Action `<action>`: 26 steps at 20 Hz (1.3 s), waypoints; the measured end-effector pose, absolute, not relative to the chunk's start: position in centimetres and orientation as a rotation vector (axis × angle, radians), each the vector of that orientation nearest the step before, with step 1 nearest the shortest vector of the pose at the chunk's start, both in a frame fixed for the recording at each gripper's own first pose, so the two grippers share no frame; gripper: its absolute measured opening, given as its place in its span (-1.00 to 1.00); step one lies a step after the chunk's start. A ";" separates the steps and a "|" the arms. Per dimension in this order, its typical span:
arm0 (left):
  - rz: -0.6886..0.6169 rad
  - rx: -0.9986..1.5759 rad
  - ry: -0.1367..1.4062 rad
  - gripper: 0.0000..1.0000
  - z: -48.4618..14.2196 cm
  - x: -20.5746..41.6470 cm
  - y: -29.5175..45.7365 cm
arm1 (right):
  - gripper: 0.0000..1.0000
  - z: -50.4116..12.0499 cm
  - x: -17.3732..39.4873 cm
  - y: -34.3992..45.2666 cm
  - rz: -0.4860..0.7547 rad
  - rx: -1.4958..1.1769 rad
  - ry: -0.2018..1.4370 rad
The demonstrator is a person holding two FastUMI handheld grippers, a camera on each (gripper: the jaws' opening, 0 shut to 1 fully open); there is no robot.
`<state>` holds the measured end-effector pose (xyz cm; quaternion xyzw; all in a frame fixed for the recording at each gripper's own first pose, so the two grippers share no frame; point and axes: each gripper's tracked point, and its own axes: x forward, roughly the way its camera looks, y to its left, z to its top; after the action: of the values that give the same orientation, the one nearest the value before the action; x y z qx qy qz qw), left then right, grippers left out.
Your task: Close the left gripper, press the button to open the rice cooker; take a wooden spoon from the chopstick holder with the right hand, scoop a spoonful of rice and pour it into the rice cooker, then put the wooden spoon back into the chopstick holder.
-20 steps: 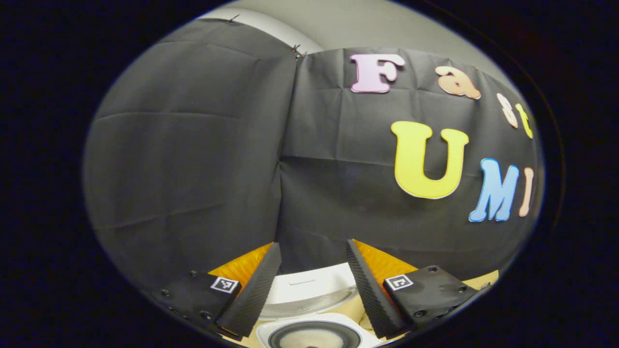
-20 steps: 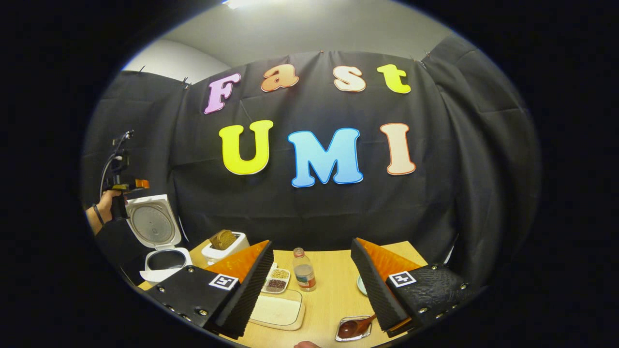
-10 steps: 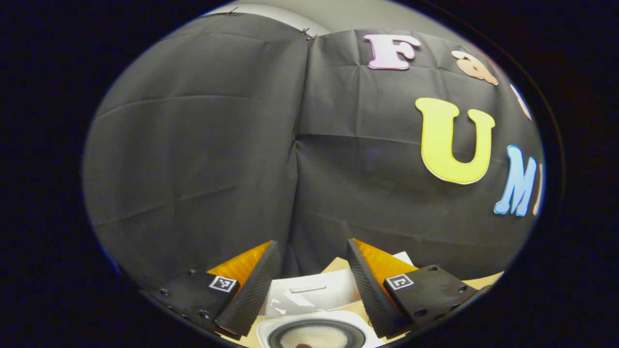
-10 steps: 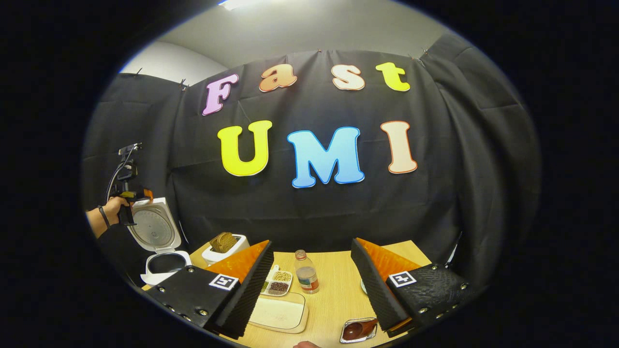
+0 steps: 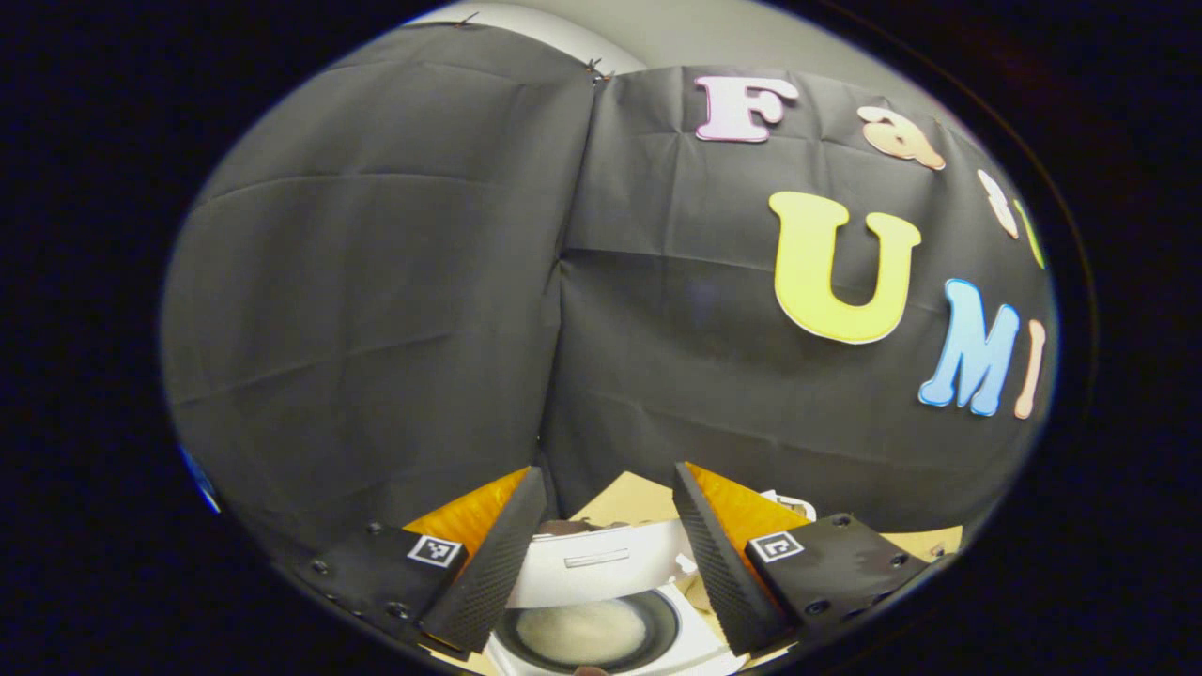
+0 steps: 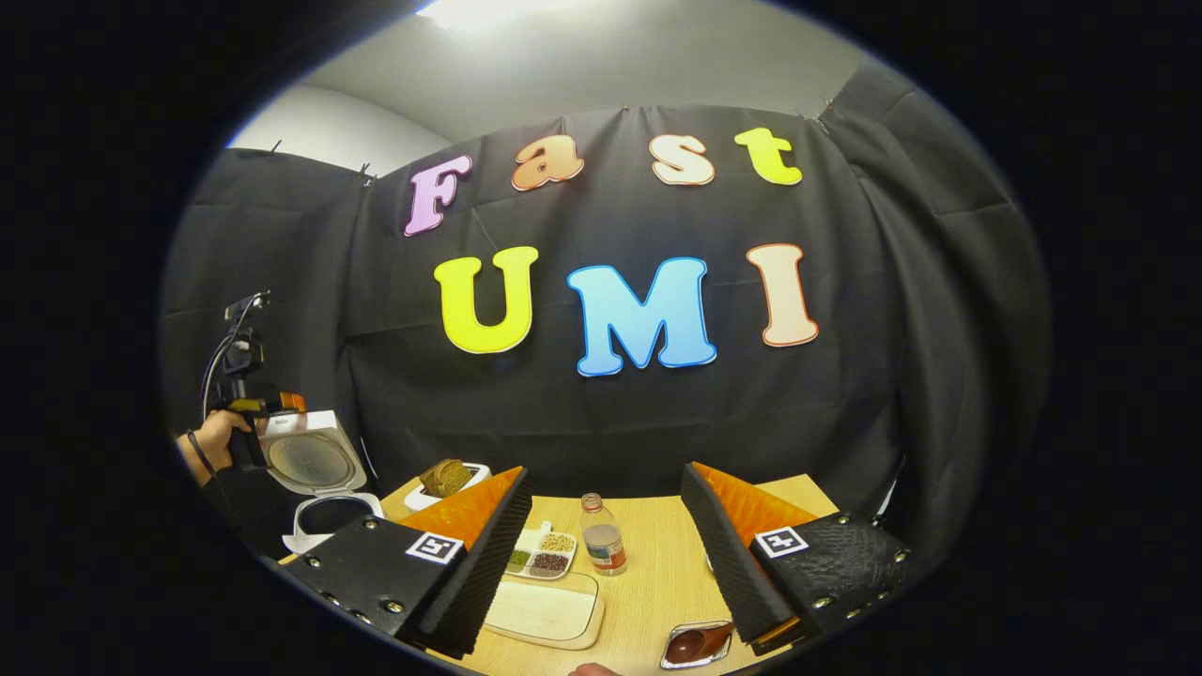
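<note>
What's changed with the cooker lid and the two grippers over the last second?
The rice cooker lid has tipped forward from near upright, partway down over the pot, with the left gripper lower, at its top edge. The right gripper remains open and empty above the table; the bottle and trays have not moved.

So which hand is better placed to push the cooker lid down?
Left, probably. Its tongs sit right at the lid, above the cooker; the right tongs hang far off over the table.
</note>
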<state>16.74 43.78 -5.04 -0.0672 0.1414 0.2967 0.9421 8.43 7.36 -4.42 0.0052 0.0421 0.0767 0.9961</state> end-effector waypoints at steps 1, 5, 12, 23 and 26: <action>0.602 -0.142 0.297 0.91 -6.0 16.0 42.6 | 0.94 -4.2 8.3 7.1 0.154 0.003 0.080; 0.581 -0.192 0.333 0.92 -10.1 12.8 38.7 | 0.94 -3.7 7.5 6.1 0.150 0.012 0.070; 0.579 -0.242 0.420 0.89 -16.0 10.2 35.3 | 0.94 -3.6 5.9 4.4 0.139 0.014 0.077; 0.592 -0.232 0.493 0.86 -20.0 9.5 34.0 | 0.94 -4.3 4.3 2.2 0.100 0.000 0.106; 0.591 -0.262 0.513 0.91 -21.2 9.3 33.6 | 0.94 -4.7 4.3 2.1 0.093 0.007 0.118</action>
<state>9.29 33.62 -21.24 -0.1275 0.2495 0.2874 0.9159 4.31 2.14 -4.72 0.0033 0.0589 0.0463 0.9972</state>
